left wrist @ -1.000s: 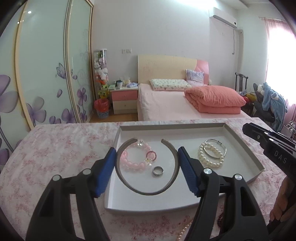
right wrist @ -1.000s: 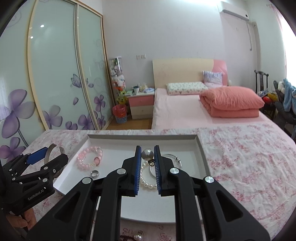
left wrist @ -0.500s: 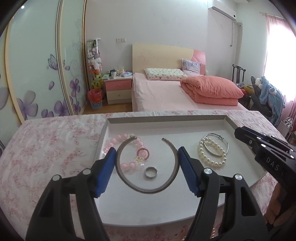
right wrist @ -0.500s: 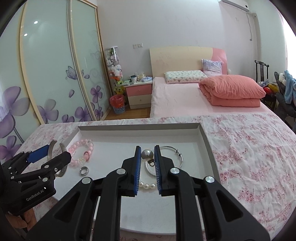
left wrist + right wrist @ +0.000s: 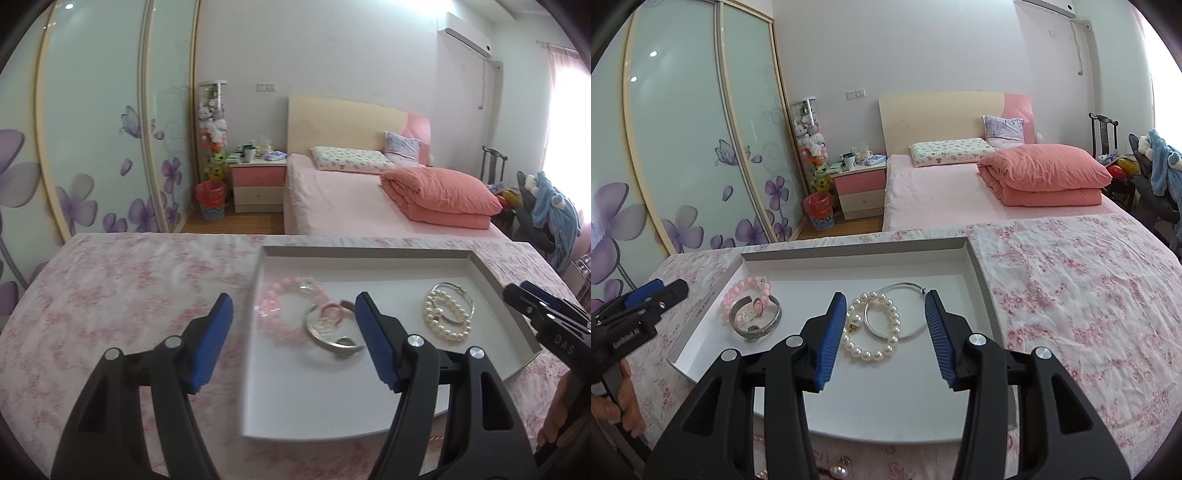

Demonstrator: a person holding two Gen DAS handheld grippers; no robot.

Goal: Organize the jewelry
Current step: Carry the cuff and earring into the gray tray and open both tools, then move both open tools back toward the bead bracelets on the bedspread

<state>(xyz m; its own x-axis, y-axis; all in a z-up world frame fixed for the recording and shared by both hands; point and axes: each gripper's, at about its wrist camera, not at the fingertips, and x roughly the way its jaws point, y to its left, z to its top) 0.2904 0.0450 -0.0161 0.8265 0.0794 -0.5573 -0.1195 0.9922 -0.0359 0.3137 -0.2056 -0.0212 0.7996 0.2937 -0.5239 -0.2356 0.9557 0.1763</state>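
Note:
A white tray (image 5: 258, 295) rests on the flowered cloth. Inside it a silver cuff bangle (image 5: 334, 345) lies over a pink bead bracelet (image 5: 280, 317) and rings a small band (image 5: 345, 341). My left gripper (image 5: 295, 343) stands open above the tray's left rim with nothing between its pads; the cuff sits just inside its right finger. A pearl bracelet (image 5: 871, 332) and a thin silver bangle (image 5: 905, 314) lie below my right gripper (image 5: 886, 339). Its jaws are opening and the pads touch neither. The left gripper (image 5: 661, 291) shows at the left of the right wrist view.
Loose pearl pieces (image 5: 838, 470) lie on the tablecloth (image 5: 1071, 295) in front of the tray's near edge. The right gripper (image 5: 524, 291) hangs over the tray's right rim. Beyond the table are a bed (image 5: 351, 206) and a wardrobe (image 5: 92, 129).
The silver cuff has left my left gripper and lies in the tray; that gripper shifted left. My right gripper's jaws spread apart, and the small silver ball between them is gone from view.

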